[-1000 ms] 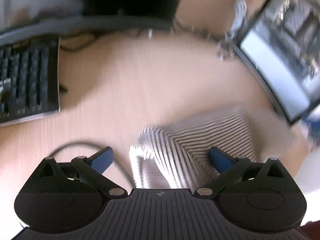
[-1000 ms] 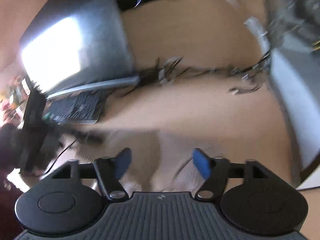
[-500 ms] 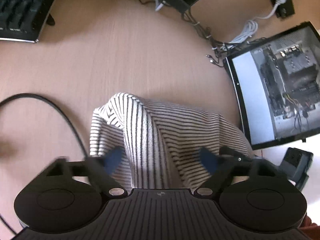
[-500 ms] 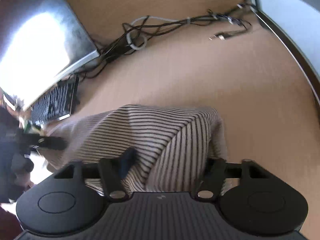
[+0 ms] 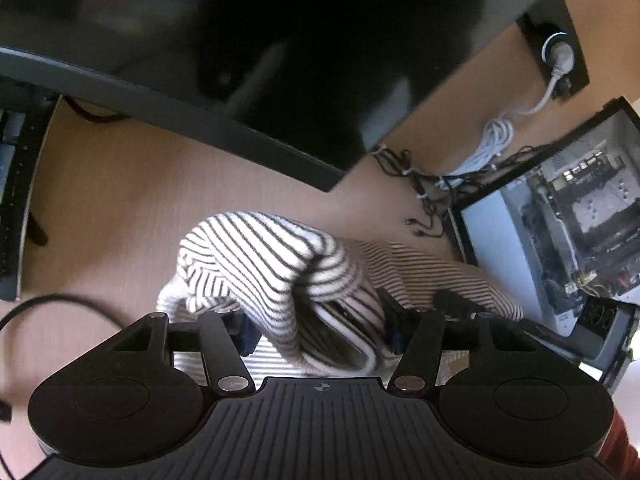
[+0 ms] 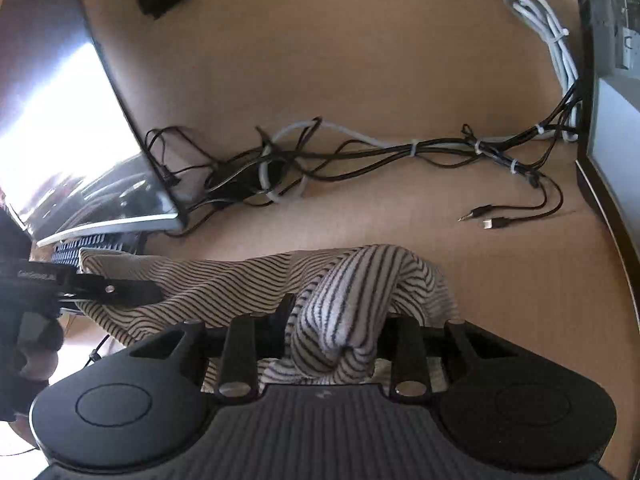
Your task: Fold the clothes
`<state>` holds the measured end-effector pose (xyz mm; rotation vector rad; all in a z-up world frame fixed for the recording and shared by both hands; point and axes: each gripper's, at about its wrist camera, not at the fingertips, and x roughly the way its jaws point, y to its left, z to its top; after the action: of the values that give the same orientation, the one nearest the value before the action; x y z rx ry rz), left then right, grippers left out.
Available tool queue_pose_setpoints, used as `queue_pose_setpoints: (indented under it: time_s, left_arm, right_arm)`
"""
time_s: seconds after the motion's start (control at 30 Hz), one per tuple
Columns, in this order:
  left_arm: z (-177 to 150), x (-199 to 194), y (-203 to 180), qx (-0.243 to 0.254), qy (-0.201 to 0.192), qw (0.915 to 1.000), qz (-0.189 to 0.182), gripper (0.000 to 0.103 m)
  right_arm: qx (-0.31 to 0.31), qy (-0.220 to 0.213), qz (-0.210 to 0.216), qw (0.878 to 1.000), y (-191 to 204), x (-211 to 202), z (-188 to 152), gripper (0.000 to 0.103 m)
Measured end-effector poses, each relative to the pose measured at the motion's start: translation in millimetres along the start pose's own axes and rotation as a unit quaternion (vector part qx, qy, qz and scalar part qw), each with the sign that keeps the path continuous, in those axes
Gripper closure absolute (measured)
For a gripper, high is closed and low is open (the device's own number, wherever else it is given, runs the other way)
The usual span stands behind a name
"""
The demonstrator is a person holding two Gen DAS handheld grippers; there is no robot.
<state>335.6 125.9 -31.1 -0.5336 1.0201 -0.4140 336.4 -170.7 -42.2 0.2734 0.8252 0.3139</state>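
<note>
A white garment with thin black stripes (image 5: 272, 264) lies bunched on the wooden desk (image 5: 120, 200). My left gripper (image 5: 320, 332) is shut on a thick fold at its left end; the cloth bulges up between the blue fingers. My right gripper (image 6: 336, 332) is shut on the garment (image 6: 360, 280) at its right end, its pads hidden by the cloth. The cloth stretches between the two grippers. The left gripper's black finger (image 6: 116, 290) shows at the left of the right wrist view.
A dark monitor (image 5: 240, 60) stands close behind the garment. A keyboard (image 5: 12, 200) is at the left. An open computer case (image 5: 580, 220) stands at the right. Bundled cables (image 6: 360, 156) run along the back of the desk. A black cable (image 5: 60, 304) curves at the left.
Both grippers have closed on the ends of the garment and raised them. The cloth now bunches up between each pair of fingers. Both views have tilted up towards the monitor and cables.
</note>
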Motion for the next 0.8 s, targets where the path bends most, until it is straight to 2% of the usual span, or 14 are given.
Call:
queue_pose_setpoints:
  time_s: [0.07, 0.13, 0.23, 0.3, 0.33, 0.4, 0.47, 0.5, 0.57, 0.6, 0.63, 0.8]
  left_arm:
    - [-6, 4, 10, -0.004, 0.013, 0.9998, 0.017, 0.041]
    - [-14, 6, 23, -0.021, 0.024, 0.9992, 0.024, 0.035]
    - [-16, 0, 33, -0.041, 0.022, 0.9988, 0.015, 0.035]
    - [-12, -7, 32, -0.045, 0.011, 0.9989, 0.001, 0.034]
    - [-9, -9, 31, -0.047, 0.007, 0.9988, -0.007, 0.029]
    - [-5, -13, 29, -0.051, -0.003, 0.9984, -0.024, 0.022]
    - [0, -6, 28, -0.050, 0.002, 0.9986, -0.018, 0.021]
    - [1, -1, 28, -0.051, 0.006, 0.9986, -0.015, 0.024]
    - [1, 8, 27, -0.053, 0.014, 0.9984, -0.008, 0.036]
    - [2, 12, 27, -0.055, 0.018, 0.9983, -0.004, 0.047]
    - [2, 11, 26, -0.051, 0.015, 0.9986, -0.006, 0.053]
    - [2, -15, 11, -0.014, -0.008, 0.9997, -0.018, 0.063]
  right_arm:
    - [0.008, 0.016, -0.011, 1.000, -11, 8, -7, 0.073]
    - [0.013, 0.027, -0.020, 0.999, -20, 14, -17, 0.072]
    - [0.028, 0.024, -0.009, 0.999, -25, 11, -20, 0.068]
    - [0.034, 0.024, -0.002, 0.999, -26, 7, -19, 0.061]
    - [0.037, 0.022, 0.004, 0.999, -27, 4, -19, 0.054]
    - [0.044, 0.017, 0.015, 0.999, -27, 2, -18, 0.047]
    - [0.046, 0.015, 0.013, 0.999, -24, 6, -17, 0.047]
    - [0.043, 0.014, 0.007, 0.999, -21, 10, -16, 0.048]
    - [0.030, 0.011, -0.013, 0.999, -15, 15, -16, 0.058]
    - [0.021, 0.008, -0.027, 0.999, -12, 16, -16, 0.068]
    - [0.016, 0.004, -0.033, 0.999, -9, 16, -16, 0.071]
    - [0.002, -0.023, -0.028, 0.999, 5, -11, -12, 0.076]
